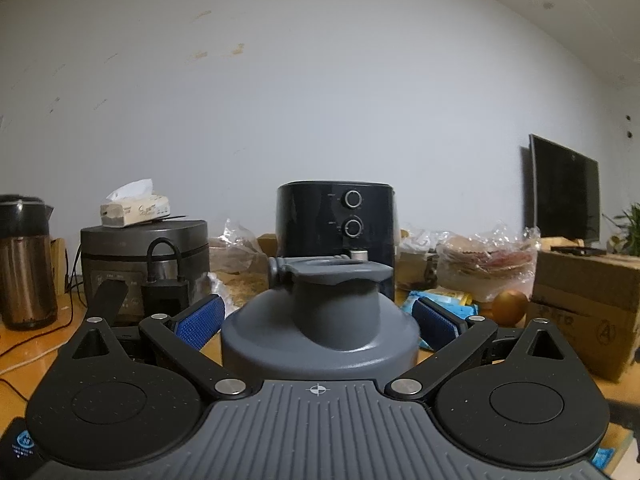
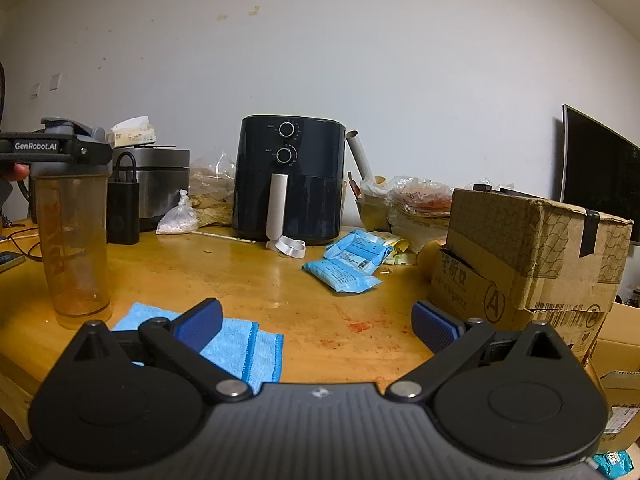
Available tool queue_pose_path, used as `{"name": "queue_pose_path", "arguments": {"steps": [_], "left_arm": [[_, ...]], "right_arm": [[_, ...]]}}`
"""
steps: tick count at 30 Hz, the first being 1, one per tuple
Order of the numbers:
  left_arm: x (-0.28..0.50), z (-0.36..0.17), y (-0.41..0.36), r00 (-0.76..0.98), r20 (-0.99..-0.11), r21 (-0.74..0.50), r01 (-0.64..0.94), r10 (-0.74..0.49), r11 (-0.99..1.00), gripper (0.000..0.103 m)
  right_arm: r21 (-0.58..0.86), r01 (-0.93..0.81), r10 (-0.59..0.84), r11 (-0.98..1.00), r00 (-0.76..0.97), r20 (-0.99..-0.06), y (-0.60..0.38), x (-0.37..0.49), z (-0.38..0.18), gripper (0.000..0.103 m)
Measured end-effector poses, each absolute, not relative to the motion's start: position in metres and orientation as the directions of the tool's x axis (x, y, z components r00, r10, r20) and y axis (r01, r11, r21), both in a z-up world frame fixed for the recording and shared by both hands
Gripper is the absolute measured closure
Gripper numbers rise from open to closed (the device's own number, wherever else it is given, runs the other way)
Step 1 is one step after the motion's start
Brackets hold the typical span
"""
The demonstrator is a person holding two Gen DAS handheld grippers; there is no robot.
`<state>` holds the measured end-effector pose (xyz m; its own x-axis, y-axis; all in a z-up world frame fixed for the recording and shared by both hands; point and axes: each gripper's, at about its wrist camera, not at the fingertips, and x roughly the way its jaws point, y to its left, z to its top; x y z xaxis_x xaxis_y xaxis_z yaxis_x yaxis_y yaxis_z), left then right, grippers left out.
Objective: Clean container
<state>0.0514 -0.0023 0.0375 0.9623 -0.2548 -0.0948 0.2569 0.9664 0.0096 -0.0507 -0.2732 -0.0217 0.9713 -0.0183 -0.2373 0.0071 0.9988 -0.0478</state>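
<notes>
A shaker bottle (image 2: 74, 248) with a translucent, brownish-stained body and a grey flip-top lid (image 1: 320, 344) stands upright on the wooden table (image 2: 248, 280) at the left. My left gripper (image 1: 318, 312) is open at lid height, its blue pads (image 1: 200, 320) flanking the lid on both sides; I cannot tell whether they touch it. In the right wrist view the left gripper (image 2: 60, 146) shows as a black bar across the lid. A folded blue cloth (image 2: 240, 344) lies flat on the table under the left finger of my right gripper (image 2: 318, 320), which hovers open and holds nothing.
A black air fryer (image 2: 288, 180) stands at the back centre, a rice cooker (image 2: 160, 188) and a power bank (image 2: 123, 212) to its left. Blue packets (image 2: 348, 264) lie mid-table. A cardboard box (image 2: 532, 248) fills the right side. Reddish stains (image 2: 356, 326) mark the tabletop.
</notes>
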Motion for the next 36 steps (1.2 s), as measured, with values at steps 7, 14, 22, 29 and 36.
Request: {"name": "queue_pose_path", "arguments": {"steps": [7,14,22,29,36], "left_arm": [[0.054,0.038,0.0,0.958,-0.107,-0.01,0.265,-0.265,0.964,0.007],[0.052,0.037,-0.002,0.961,-0.101,-0.003,0.259,-0.258,0.966,0.008],[0.05,0.033,-0.006,0.968,-0.082,0.006,0.24,-0.239,0.971,0.008],[0.05,0.032,-0.011,0.973,-0.081,0.02,0.219,-0.217,0.975,0.008],[0.05,0.031,-0.009,0.973,-0.08,0.005,0.219,-0.218,0.976,0.008]], "right_arm": [[-0.047,0.009,-0.02,0.999,0.971,-0.24,-0.273,-0.05,-0.022,0.0],[-0.053,0.004,-0.017,0.999,0.97,-0.243,-0.271,-0.05,-0.022,0.0],[-0.062,0.017,-0.033,0.998,0.965,-0.26,-0.273,-0.047,-0.022,0.0],[-0.024,0.007,-0.013,1.0,0.957,-0.29,-0.277,-0.041,-0.021,0.0],[-0.014,-0.034,0.028,0.999,0.948,-0.316,-0.271,-0.035,-0.02,0.0]]}}
